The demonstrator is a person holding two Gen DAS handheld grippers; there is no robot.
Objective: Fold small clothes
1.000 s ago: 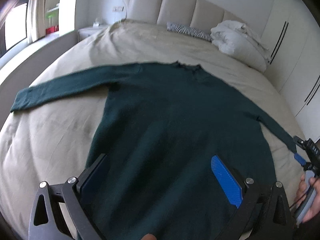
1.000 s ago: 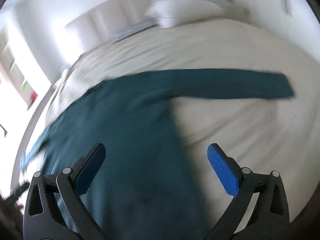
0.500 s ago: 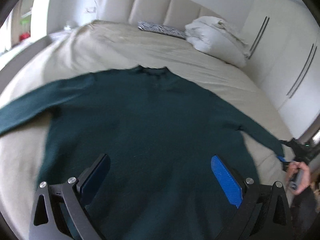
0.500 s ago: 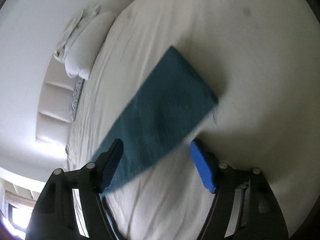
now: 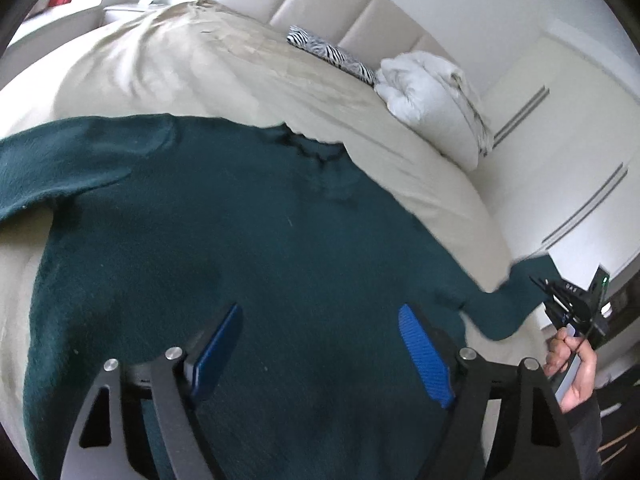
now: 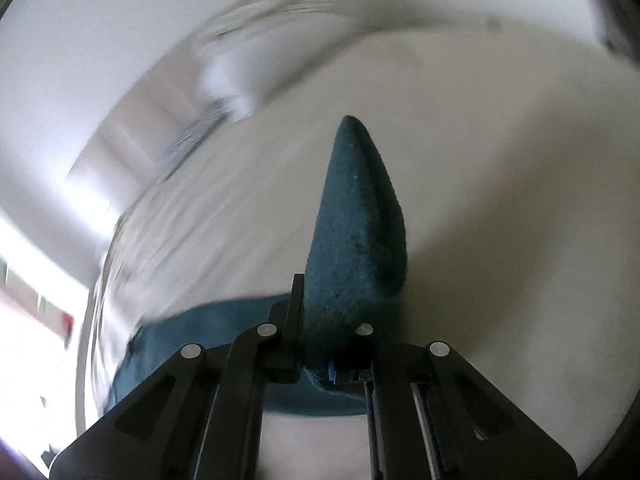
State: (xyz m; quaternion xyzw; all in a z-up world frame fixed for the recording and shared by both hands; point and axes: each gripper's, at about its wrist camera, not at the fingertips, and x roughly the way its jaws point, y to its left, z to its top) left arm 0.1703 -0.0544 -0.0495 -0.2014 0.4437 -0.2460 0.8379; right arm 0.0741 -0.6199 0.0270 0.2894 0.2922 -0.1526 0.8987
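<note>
Beige bed [image 5: 200, 64] carries a green sweater [image 5: 260, 260]; right gripper [image 6: 320, 344] pinches its sleeve cuff [image 6: 356, 216], left gripper [image 5: 320, 344] closing, empty. Next: fold sleeve inward.

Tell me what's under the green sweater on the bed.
The sweater lies spread on a beige bedspread, which shows all around it. Whatever sits beneath its body is covered. One sleeve end is lifted off the bed, pinched in the right gripper.
</note>
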